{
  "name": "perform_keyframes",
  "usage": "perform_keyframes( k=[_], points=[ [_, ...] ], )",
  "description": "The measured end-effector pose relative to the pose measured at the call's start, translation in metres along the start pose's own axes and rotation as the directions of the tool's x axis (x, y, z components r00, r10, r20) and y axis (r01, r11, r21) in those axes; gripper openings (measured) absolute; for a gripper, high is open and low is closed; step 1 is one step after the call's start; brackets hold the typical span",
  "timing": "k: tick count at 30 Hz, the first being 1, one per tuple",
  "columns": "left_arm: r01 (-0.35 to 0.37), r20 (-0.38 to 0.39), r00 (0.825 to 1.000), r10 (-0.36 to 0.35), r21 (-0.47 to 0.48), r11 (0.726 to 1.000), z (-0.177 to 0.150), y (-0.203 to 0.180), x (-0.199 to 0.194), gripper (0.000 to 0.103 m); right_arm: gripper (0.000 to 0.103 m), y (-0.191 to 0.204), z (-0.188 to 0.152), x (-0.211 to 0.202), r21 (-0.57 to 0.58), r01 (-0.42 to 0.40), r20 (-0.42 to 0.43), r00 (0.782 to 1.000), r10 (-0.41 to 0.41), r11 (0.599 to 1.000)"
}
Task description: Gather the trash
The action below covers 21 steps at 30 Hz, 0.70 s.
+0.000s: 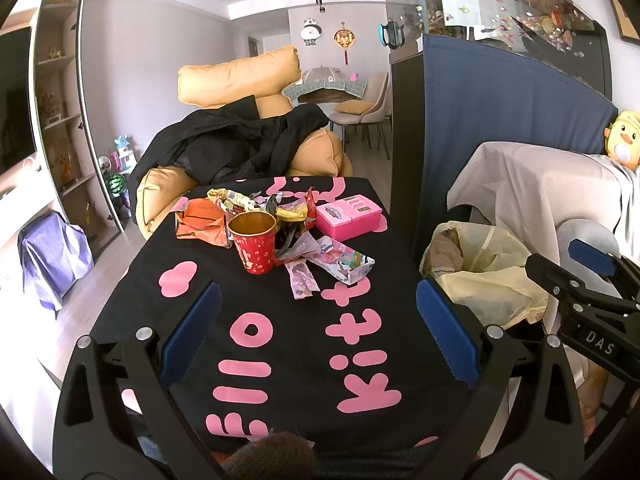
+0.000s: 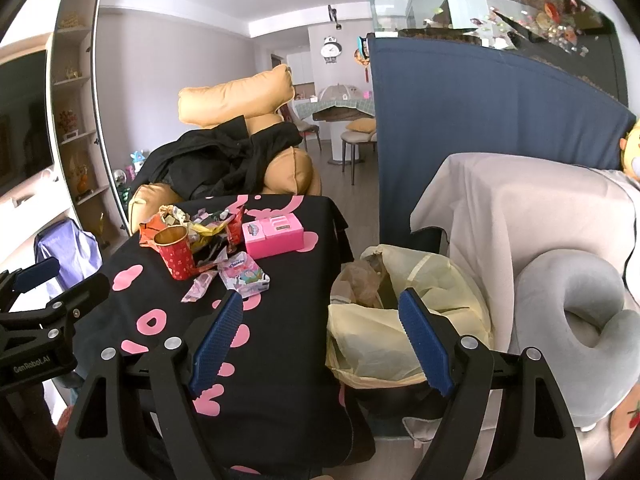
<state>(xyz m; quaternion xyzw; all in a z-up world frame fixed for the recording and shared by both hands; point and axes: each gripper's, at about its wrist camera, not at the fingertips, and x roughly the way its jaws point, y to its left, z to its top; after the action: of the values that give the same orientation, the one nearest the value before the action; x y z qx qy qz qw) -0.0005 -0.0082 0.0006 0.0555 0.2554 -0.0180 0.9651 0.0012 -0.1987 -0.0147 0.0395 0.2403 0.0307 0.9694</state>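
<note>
The wrapper pile [image 1: 280, 224] is seen heaped just behind the red paper cup [image 1: 256, 246], straight ahead of the wide-open, empty left gripper [image 1: 316, 328], while the equally open right gripper [image 2: 320, 336] is aimed nearer the yellow-lined bin [image 2: 404, 304].

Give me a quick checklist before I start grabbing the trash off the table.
1. Left hand-held gripper open and empty: ok.
2. Right hand-held gripper open and empty: ok.
3. Bin with yellow bag open beside the table: ok.
4. Room left in the bag: cannot tell, some waste already inside.
5. Wrappers lie loose and reachable: ok.
6. Red paper cup upright among the wrappers: ok; contents cannot tell.
</note>
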Motion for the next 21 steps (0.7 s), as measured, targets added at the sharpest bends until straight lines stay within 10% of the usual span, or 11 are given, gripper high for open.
perform_keyframes(
  k=[21],
  points=[
    [0.001,-0.001,1.0,-0.001,-0.003,1.0,-0.0009,-0.0004,0.0004,0.094,0.076,-0.0003,-0.0003,0.0036,-0.001,0.003,-0.004,1.0,-0.003,1.0]
  ],
)
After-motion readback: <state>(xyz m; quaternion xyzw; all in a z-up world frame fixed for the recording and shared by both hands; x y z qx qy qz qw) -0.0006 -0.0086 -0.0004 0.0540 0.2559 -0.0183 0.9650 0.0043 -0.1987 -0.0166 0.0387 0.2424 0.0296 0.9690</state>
